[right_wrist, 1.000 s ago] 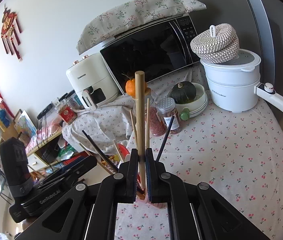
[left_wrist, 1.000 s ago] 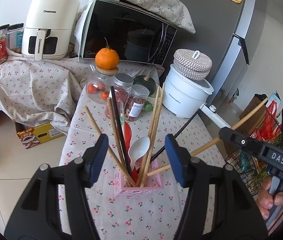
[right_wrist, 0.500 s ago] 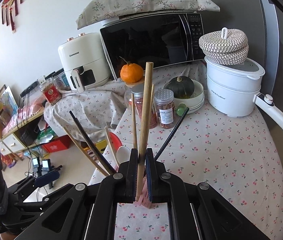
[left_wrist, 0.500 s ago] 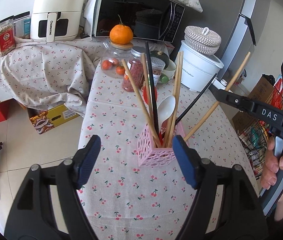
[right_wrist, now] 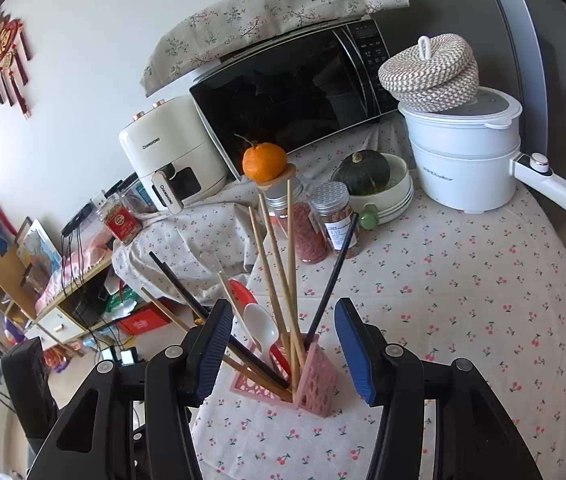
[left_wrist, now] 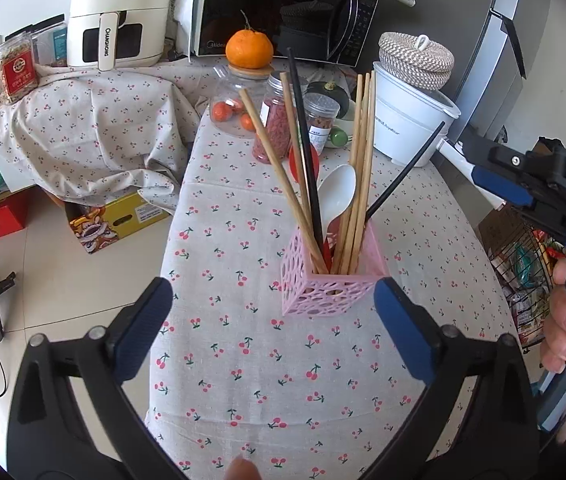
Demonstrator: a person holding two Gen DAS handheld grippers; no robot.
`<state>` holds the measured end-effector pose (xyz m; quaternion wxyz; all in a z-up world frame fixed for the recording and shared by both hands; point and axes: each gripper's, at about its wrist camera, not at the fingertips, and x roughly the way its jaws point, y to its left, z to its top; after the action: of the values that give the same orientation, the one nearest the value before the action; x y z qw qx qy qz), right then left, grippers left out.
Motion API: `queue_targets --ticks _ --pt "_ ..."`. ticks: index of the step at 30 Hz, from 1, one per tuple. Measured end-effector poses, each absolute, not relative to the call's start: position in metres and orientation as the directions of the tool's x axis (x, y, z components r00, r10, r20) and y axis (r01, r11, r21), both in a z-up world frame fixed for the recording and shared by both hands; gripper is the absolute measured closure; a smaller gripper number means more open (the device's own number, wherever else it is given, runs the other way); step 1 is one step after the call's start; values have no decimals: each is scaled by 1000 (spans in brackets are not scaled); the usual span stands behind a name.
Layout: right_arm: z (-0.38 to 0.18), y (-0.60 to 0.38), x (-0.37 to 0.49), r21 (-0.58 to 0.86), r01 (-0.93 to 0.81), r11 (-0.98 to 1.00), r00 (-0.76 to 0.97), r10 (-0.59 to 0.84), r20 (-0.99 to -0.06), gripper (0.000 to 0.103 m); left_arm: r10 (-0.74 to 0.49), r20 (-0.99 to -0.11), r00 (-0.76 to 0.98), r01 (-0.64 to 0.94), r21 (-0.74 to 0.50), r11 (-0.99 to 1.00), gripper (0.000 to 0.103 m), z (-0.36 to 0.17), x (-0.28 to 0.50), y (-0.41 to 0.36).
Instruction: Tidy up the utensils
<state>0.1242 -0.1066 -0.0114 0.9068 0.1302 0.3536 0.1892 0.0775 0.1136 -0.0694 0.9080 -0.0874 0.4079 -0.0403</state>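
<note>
A pink perforated holder (left_wrist: 331,282) stands on the cherry-print table; it also shows in the right wrist view (right_wrist: 315,376). It holds several wooden chopsticks (left_wrist: 357,168), black chopsticks (left_wrist: 303,140), a white spoon (left_wrist: 337,196) and a red spoon. My left gripper (left_wrist: 273,328) is open and empty, in front of the holder. My right gripper (right_wrist: 281,354) is open and empty, its fingers either side of the holder; from the left wrist view it shows at the right edge (left_wrist: 499,184).
Behind the holder stand jars (left_wrist: 279,116), an orange (left_wrist: 249,49) on a jar lid, a white pot (left_wrist: 407,120) with a woven lid, a microwave (left_wrist: 283,8) and an air fryer (left_wrist: 117,12). The table edge drops to the floor at left.
My right gripper opened and let go of the wooden chopstick, which now stands in the holder. My left gripper drew back from the holder and stays open.
</note>
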Motion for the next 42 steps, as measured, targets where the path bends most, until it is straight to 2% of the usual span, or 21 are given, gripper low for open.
queue_targets --ticks 6,8,13,18,22,30,42 --pt "1 -139 96 305 -163 938 712 326 -623 31 -110 -735 669 -11 -158 987 1 -57 65 90" --pt "0 -148 87 260 -143 955 714 281 -641 16 -101 -735 671 -14 -148 989 1 -53 59 80" --pt "-12 -173 63 158 -69 985 713 160 -683 1 -75 -734 675 -15 -115 993 1 -52 48 57" --pt "-16 -195 39 142 -31 989 710 122 -693 0 -47 -739 672 -3 -67 998 1 -55 37 37" --pt "-13 -202 22 106 -18 994 738 84 -670 0 -67 -736 674 8 -83 996 1 -53 30 30" --pt "-11 -198 22 117 -39 992 750 107 -653 0 -50 -684 728 10 -62 998 1 -43 23 20" --pt "-18 -193 26 108 -42 993 739 103 -666 0 -55 -686 726 5 -74 997 1 -43 23 19"
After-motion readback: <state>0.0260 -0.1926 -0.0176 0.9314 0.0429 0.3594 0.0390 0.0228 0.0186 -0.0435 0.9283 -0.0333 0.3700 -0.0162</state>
